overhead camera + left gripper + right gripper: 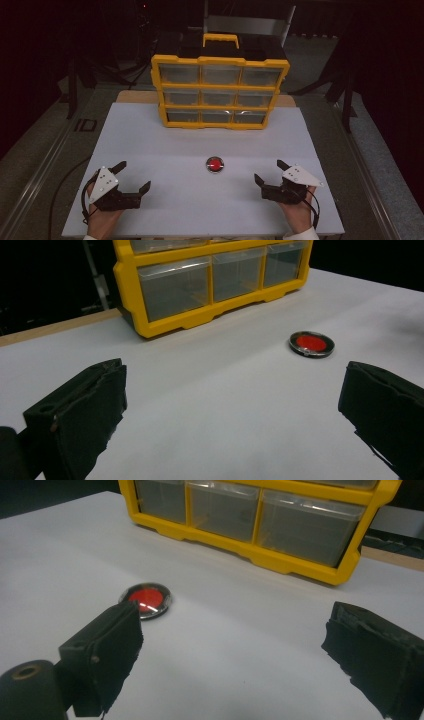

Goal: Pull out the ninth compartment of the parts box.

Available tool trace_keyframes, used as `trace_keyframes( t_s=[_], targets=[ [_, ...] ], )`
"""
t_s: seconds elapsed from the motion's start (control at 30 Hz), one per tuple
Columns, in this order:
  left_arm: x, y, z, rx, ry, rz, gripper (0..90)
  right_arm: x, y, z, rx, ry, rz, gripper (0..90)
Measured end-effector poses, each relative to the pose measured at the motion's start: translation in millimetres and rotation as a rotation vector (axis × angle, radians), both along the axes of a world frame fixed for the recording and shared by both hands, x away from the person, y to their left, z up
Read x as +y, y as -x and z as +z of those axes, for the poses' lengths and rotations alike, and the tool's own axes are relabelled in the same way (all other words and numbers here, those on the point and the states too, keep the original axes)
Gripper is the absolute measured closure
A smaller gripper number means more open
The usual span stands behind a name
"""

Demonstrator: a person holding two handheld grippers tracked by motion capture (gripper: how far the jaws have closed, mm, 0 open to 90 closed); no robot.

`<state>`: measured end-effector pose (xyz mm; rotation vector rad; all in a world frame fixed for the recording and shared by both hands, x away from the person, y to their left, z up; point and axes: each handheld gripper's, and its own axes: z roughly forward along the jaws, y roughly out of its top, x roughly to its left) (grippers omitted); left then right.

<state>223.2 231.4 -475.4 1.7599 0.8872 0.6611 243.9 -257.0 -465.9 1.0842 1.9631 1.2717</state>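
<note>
- Nearest the high camera, the left gripper (135, 175) and the right gripper (268, 172) are resting low over the near part of the white surface (165, 150), each held in a hand coming in from the near edge.
- The left gripper is standing spread wide, its jaws holding nothing and touching nothing but air; in the left gripper view (232, 405) bare surface is showing across the whole gap.
- The right gripper is likewise spread wide and empty, with bare surface lying between its jaws in the right gripper view (230, 650).
- A small round red disc with a metal rim (215, 164) is lying flat between the two grippers and slightly ahead of them, apart from both.
- From the left gripper the disc (311, 343) is sitting ahead and to the right; from the right gripper it (146, 599) is sitting ahead and to the left, just beyond the left jaw's tip.
- A yellow drawer cabinet (218, 91) is standing well ahead of both grippers at the far side of the surface, with open room in between.
- The near edge of the surface is lying just behind the hands, and the side edges are lying outward of each gripper.
- The drawers' contents are staying hard to make out behind the clear fronts, and both gripper views are cutting off the cabinet's top.
</note>
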Motion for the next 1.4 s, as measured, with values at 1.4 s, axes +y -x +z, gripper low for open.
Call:
trace_keyframes(
  t_s=[1.4],
  targets=[
    [-2.2, 1.0, -0.1, 0.002, 0.009, 0.002, 0.0, 31.3, -34.4, 35.7, -0.030, 0.022, 0.012, 8.4]
  ],
)
